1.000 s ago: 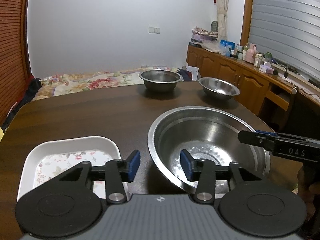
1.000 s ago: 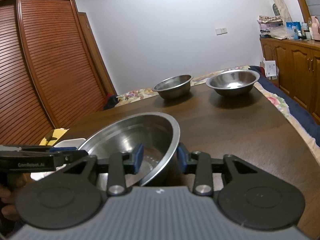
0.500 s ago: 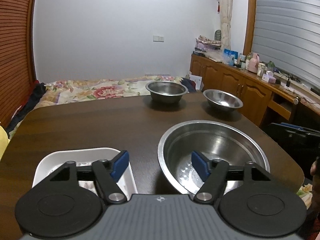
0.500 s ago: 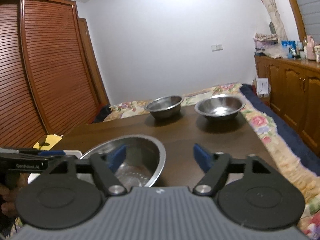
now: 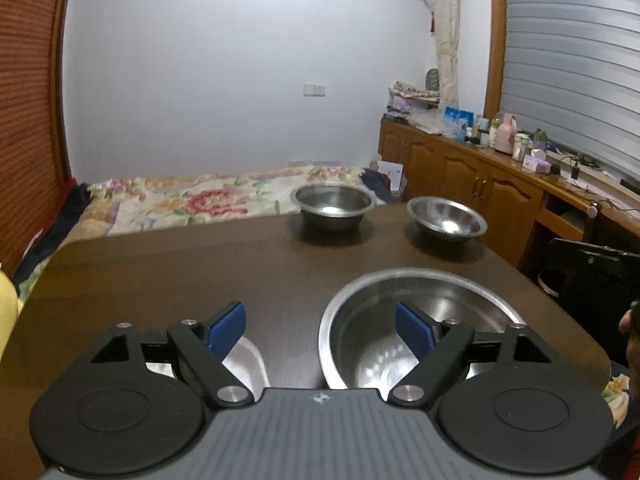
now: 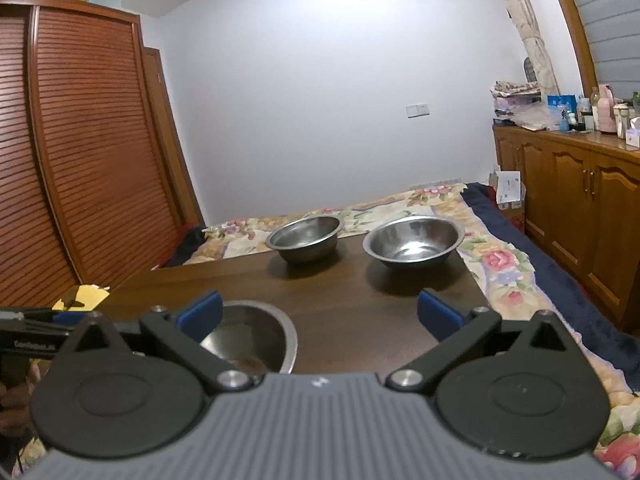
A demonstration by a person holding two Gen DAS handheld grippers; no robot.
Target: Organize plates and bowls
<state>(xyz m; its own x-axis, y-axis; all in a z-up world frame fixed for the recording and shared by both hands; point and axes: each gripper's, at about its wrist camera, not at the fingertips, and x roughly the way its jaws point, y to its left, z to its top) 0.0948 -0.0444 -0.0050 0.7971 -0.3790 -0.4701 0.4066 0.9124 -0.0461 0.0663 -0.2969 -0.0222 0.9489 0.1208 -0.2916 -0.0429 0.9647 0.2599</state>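
A large steel bowl [image 5: 420, 320] [image 6: 252, 336] rests on the dark wooden table [image 5: 160, 280], near its front. Two smaller steel bowls stand side by side at the far edge, the left one [image 5: 334, 200] [image 6: 306, 236] and the right one [image 5: 446, 216] [image 6: 414, 238]. A white dish [image 5: 244, 364] peeks out behind my left gripper's fingers. My left gripper [image 5: 320, 328] is opening; the big bowl's left rim shows between its pads, untouched. My right gripper [image 6: 319, 316] is opening wide over bare table, right of the big bowl, holding nothing.
Beyond the table's far edge lies a bed with a floral cover [image 5: 200, 200]. Wooden cabinets [image 6: 580, 216] line the right wall and a louvred wardrobe [image 6: 80, 160] the left. The right gripper's black body [image 5: 592, 268] and a hand [image 5: 630, 328] sit at the table's right edge.
Both grippers had their pads around the big bowl's rim a second ago; both have let go, spread wide and drawn back. The right one also rose.
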